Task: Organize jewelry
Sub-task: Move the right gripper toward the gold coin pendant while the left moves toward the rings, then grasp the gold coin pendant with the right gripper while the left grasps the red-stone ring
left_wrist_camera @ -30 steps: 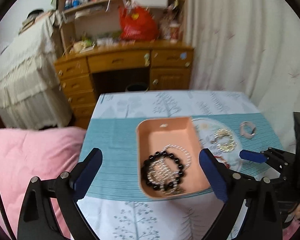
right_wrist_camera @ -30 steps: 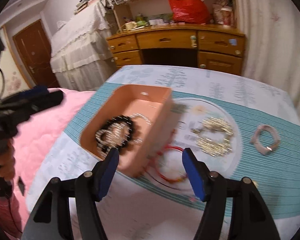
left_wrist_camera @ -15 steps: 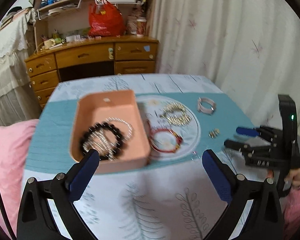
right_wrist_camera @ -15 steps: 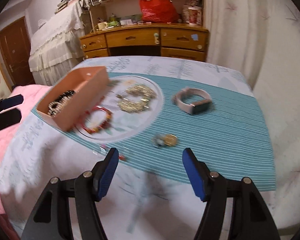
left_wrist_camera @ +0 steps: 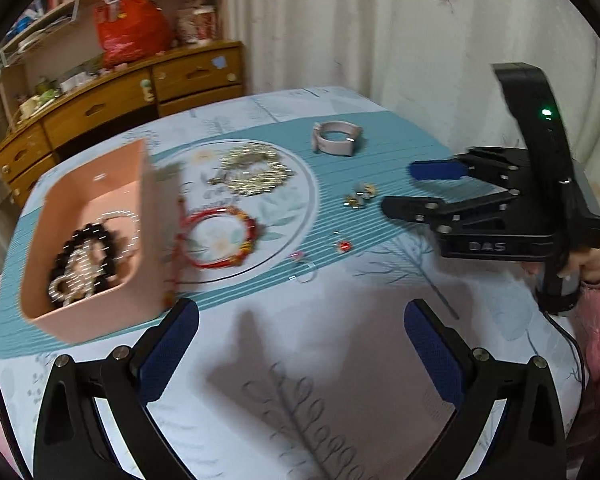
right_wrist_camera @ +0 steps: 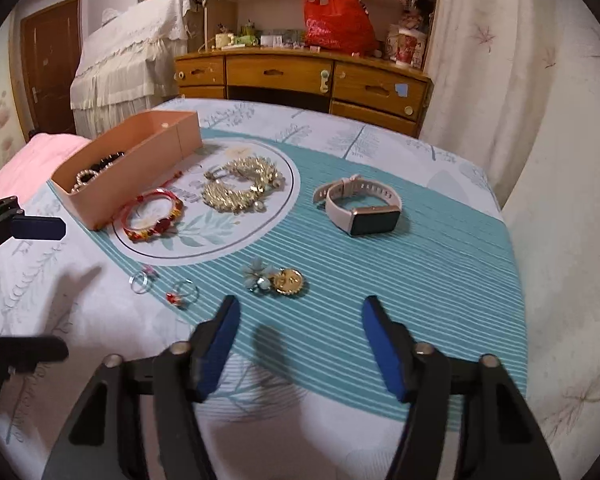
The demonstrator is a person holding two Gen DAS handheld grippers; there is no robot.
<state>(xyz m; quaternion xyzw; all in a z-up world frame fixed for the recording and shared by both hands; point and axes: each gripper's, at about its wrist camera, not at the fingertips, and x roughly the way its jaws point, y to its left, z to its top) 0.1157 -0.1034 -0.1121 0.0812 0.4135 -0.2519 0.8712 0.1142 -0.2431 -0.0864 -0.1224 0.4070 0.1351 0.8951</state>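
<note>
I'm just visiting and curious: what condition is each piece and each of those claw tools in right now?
Left gripper: open, holding nothing.
Right gripper: open, holding nothing.
Pink box: lidless, beaded bracelets inside.
Red bracelet: flat on cloth, outside the box.
Gold bracelet: heaped on cloth.
Smartwatch: strap looped closed, screen dark.
Two rings: loose on cloth.

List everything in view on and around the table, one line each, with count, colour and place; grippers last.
tray: one, peach, table's left side.
black bead bracelet: one, black, inside the tray with silvery pieces.
red bracelet: one, red and gold, beside the tray.
gold bracelet: one, gold, on the mat's white circle.
watch: one, pale pink with dark face, on the teal mat's right.
brooches: two, pale blue flower and gold disc, near mat edge.
rings: two, silver, on the white cloth.
desk: one, wooden, behind the table.
red bag: one, on the desk.
left gripper: open.
right gripper: open.
</note>
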